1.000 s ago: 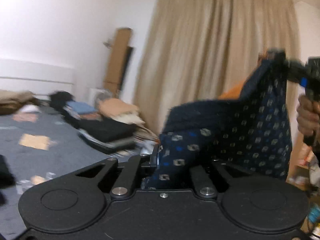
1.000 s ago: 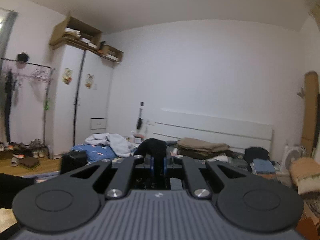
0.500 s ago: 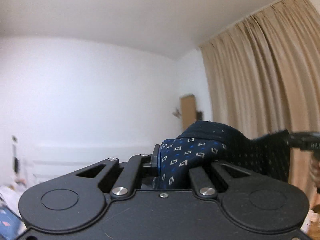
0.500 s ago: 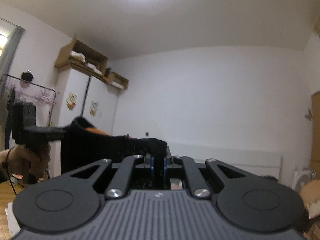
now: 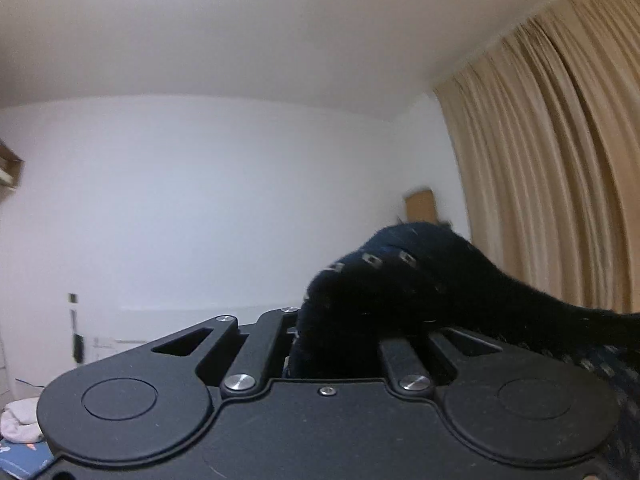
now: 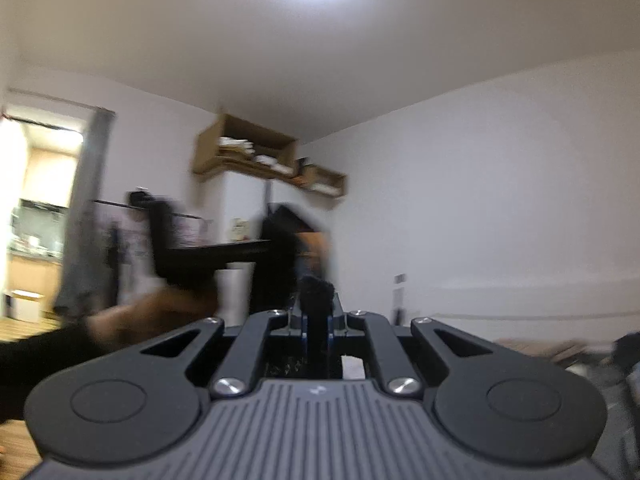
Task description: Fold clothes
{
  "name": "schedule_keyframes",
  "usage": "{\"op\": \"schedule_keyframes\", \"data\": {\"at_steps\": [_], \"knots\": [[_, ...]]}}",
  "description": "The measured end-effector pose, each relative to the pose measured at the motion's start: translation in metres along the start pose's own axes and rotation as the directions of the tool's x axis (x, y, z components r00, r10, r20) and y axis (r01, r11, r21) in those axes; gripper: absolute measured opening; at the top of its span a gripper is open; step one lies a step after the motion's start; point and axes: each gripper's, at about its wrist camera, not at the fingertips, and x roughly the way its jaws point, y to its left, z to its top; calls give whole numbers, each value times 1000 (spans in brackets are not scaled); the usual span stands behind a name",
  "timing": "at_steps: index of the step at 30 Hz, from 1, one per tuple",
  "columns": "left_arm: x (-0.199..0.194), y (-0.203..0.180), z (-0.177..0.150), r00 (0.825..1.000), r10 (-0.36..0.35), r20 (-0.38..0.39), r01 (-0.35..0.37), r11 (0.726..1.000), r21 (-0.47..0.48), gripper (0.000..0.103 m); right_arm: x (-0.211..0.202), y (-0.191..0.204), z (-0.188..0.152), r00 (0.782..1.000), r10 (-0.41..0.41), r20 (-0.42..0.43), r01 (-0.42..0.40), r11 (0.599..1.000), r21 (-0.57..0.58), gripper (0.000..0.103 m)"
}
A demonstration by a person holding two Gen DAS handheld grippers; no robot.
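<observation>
A dark navy garment [image 5: 420, 280] with small white squares is held up in the air. My left gripper [image 5: 320, 332] is shut on one bunched edge of it; the cloth drapes off to the right and hides the fingertips. My right gripper [image 6: 316, 312] is shut on another dark edge of the garment [image 6: 316, 292]. In the right wrist view the left gripper [image 6: 208, 256] shows blurred at the left with the person's hand [image 6: 152, 316], and more dark cloth [image 6: 288, 240] hangs beside it.
Both cameras tilt up at the white ceiling and walls. Beige curtains [image 5: 560, 180] hang at the right. A white wardrobe [image 6: 244, 208] with cardboard boxes [image 6: 248, 152] on top and a doorway [image 6: 36, 220] lie to the left. The bed's headboard [image 6: 540, 296] is low at the right.
Both grippers have swung upward with the garment, from facing the bed to facing the ceiling. The cloth now drapes over my left gripper's right side. The left gripper has come closer in the right view.
</observation>
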Motion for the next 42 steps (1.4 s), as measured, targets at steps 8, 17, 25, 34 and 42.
{"op": "schedule_keyframes", "data": {"at_steps": [8, 17, 25, 34, 42], "knots": [[70, -55, 5, 972, -206, -111, 217, 972, 93, 5, 12, 10, -13, 996, 55, -67, -52, 998, 37, 8], [148, -60, -140, 899, -222, -377, 253, 967, 36, 6, 39, -70, -95, 962, -107, -250, 150, 975, 161, 8], [166, -18, -303, 737, -183, -651, 128, 983, -131, 22, 66, -127, -224, 895, -147, -422, 297, 901, 317, 9], [95, 26, -297, 810, -120, -575, 20, 984, -178, 59, 65, -138, -277, 872, -99, -479, 343, 821, 456, 9], [36, -53, -302, 879, -89, -468, 32, 991, -129, 62, 82, -147, -278, 852, -33, -523, 334, 803, 493, 9]]}}
